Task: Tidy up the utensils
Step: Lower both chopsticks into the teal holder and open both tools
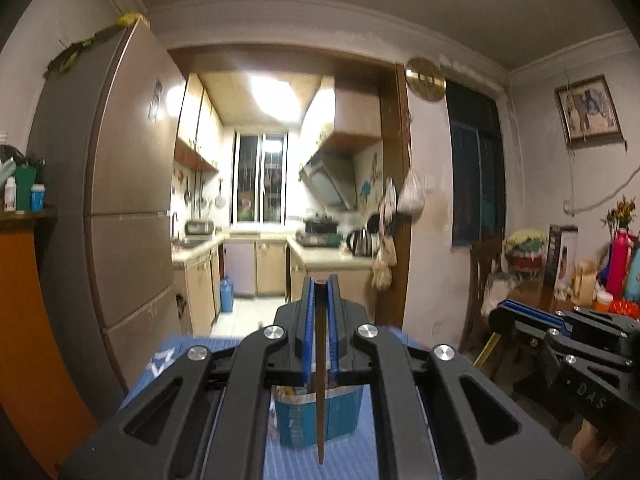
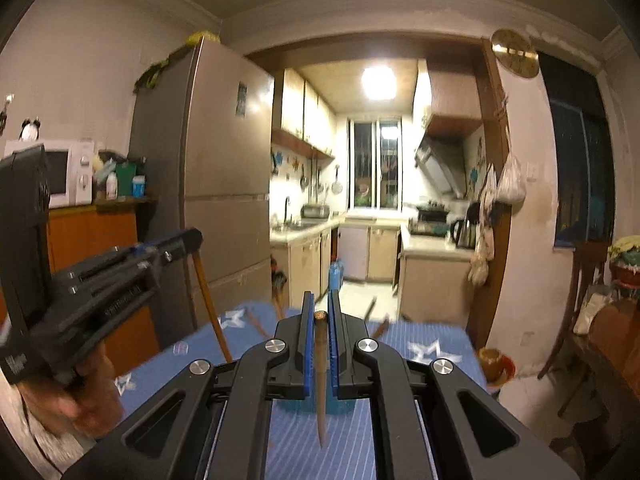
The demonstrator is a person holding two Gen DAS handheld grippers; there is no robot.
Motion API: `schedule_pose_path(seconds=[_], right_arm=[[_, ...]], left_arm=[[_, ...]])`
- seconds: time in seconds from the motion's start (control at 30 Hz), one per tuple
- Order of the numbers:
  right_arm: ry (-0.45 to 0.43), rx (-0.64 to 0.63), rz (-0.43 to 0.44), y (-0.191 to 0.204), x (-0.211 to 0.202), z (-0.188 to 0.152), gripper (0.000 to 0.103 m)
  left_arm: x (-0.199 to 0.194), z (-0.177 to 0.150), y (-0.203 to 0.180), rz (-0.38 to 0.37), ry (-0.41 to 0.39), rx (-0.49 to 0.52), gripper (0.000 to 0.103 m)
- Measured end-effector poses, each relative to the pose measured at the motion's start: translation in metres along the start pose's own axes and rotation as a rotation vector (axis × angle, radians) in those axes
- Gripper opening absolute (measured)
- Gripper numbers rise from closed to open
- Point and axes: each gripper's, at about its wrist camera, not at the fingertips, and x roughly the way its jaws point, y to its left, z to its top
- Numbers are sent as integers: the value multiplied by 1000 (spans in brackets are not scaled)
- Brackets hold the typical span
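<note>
Dim dining room opening onto a lit galley kitchen, with a tall brown fridge point(image 1: 120, 200) left of the doorway and a round brass clock point(image 1: 425, 79) on the wall to its right. Below, a desk point(image 2: 420, 344) under a blue striped cloth printed with white stars.

Left hand-held gripper point(image 1: 320, 292) raised over the desk, blue pads clamped tight on a dark brown chopstick point(image 1: 320, 380), its tip hanging down in front of a blue container point(image 1: 344, 416) standing on the cloth. Seen from the right wrist camera, that chopstick slanting down from the closed jaws toward the desk edge nearest the fridge.

Right hand-held gripper point(image 2: 319, 312) likewise closed, gripping a lighter brown chopstick point(image 2: 320, 384) with a rounded patterned top, point dangling above a blue container point(image 2: 316, 402) half hidden behind the fingers. Further brown sticks blurred on the cloth beyond the container, toward the kitchen doorway. Hand point(image 2: 84, 396) of a person wrapped round the left gripper's handle, between fridge and desk.
</note>
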Motion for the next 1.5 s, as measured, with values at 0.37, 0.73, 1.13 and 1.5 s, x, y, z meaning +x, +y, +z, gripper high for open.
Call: schedule_pose_path(seconds=[0.37,0.73,1.13,1.5], right_arm=[[-132,75,-29,-18,75,56,8],[-53,147,-74,-38,174,29,8],[127,197,-70,-38,224,-36,8],[133,221,-75,-42,172,-39,9]], left_arm=[[70,32,6,48,-120,-66,5],[140,3,25,100,-58,-100,5],[168,-65,32,142,108,-94,5],[126,-60,55,221,107,-134,6]])
